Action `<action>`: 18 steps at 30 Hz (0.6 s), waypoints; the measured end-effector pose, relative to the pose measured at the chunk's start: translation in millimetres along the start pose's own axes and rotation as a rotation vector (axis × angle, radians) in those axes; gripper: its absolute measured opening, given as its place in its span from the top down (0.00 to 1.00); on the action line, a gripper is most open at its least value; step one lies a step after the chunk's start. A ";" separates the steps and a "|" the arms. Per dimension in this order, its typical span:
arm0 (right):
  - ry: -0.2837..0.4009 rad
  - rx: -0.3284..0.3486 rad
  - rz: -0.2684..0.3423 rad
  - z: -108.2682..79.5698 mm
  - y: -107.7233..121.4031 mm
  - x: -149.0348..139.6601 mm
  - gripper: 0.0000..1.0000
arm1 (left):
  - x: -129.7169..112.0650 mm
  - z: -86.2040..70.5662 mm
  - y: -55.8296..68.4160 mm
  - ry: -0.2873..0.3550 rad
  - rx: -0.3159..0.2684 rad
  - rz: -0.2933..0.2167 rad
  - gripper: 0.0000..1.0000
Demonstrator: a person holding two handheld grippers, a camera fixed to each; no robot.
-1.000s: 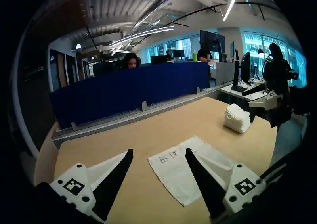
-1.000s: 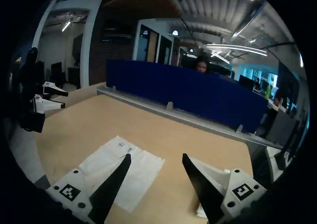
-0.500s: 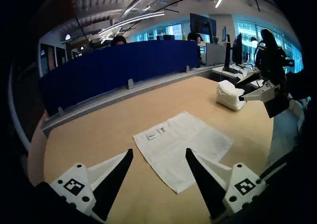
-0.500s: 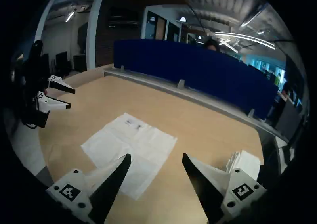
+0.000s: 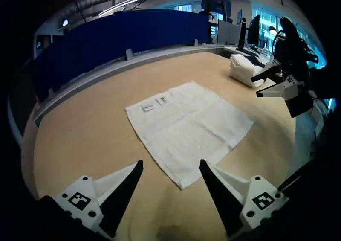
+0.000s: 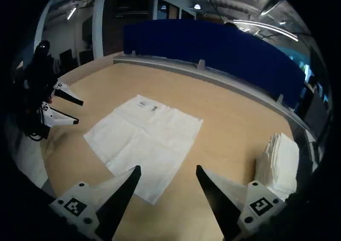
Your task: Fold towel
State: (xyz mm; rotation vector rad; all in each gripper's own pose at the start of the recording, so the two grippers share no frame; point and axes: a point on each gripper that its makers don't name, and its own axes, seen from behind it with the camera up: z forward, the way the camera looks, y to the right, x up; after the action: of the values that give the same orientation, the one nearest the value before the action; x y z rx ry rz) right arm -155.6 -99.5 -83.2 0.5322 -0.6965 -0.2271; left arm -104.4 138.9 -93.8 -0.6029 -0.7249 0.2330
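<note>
A white towel (image 5: 189, 121) lies spread flat on the light wooden table (image 5: 85, 126), two small labels near its far edge. In the left gripper view my left gripper (image 5: 170, 172) hovers open above the towel's near corner, nothing between its fingers. The right gripper (image 5: 266, 84) shows at the right of that view, open, beyond the towel's right side. In the right gripper view the same towel (image 6: 145, 138) lies ahead, and my right gripper (image 6: 167, 177) stands open above its near edge. The left gripper (image 6: 73, 108) appears at the left there, open, beside the towel's left corner.
A stack of folded white towels (image 5: 244, 68) (image 6: 281, 164) sits near the table's right edge. A blue divider panel (image 5: 119, 32) (image 6: 213, 49) runs along the far side of the table. Desks with monitors stand beyond.
Both grippers have tilted down toward the table and moved closer to the towel, which now lies fully in view between and ahead of the fingers. Both stayed open.
</note>
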 end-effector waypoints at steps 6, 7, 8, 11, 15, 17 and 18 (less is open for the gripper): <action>-0.061 0.032 0.003 13.3 -9.7 -35.3 0.00 | -21.9 12.8 3.3 -0.065 -0.014 0.003 0.02; -0.070 0.038 0.004 14.9 -11.7 -40.1 0.01 | -25.2 14.7 4.3 -0.075 -0.018 0.002 0.02; -0.079 0.044 0.006 16.6 -14.0 -45.5 0.01 | -28.8 16.9 5.5 -0.086 -0.022 0.000 0.02; -0.103 0.053 0.006 20.7 -18.7 -58.7 0.05 | -37.1 22.6 7.0 -0.112 -0.028 -0.004 0.02; -0.128 0.060 0.001 25.0 -22.7 -72.6 0.12 | -42.8 28.5 7.8 -0.127 -0.028 -0.007 0.03; -0.136 0.064 0.002 26.8 -24.1 -77.7 0.15 | -44.5 28.1 9.8 -0.136 -0.031 0.000 0.05; -0.140 0.066 0.002 27.6 -24.7 -80.0 0.16 | -45.7 27.8 10.8 -0.141 -0.033 0.003 0.07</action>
State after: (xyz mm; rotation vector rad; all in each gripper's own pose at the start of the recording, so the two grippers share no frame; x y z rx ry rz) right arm -234.4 -101.4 -122.6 0.5820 -0.8424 -0.2414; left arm -156.8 141.5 -109.0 -0.6234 -0.8653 0.2686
